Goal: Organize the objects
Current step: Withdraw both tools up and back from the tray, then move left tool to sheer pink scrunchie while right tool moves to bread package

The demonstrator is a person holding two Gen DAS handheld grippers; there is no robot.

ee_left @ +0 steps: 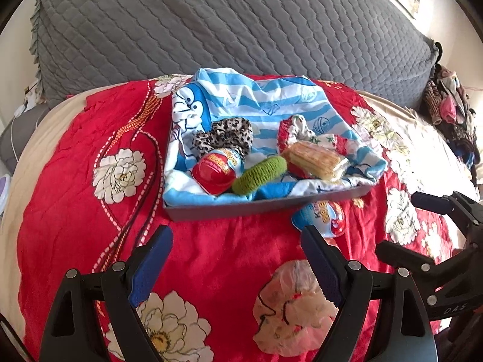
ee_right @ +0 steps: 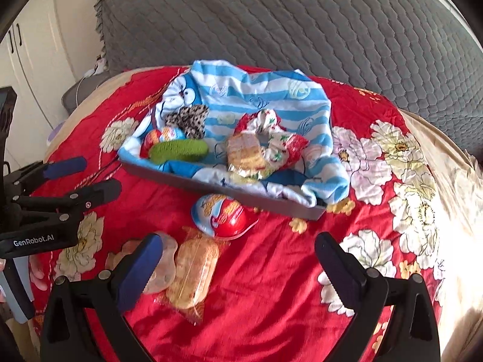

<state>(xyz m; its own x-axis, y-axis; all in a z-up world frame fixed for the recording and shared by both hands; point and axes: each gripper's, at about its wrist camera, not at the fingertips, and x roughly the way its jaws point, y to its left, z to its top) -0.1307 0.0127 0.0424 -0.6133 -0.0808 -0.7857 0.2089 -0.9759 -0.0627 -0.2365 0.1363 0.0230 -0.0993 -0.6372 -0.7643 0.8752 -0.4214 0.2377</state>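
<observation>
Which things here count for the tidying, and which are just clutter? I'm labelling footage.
Job: tray; chocolate egg and wrapped cake outside it; scrunchies inside.
Clutter: grey quilt; clothes pile.

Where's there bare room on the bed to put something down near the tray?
Free: the red bedspread left of the tray, and the floral stretch to its right. Crowded: the tray itself, and in front of it, where an egg and a wrapped snack lie.
</observation>
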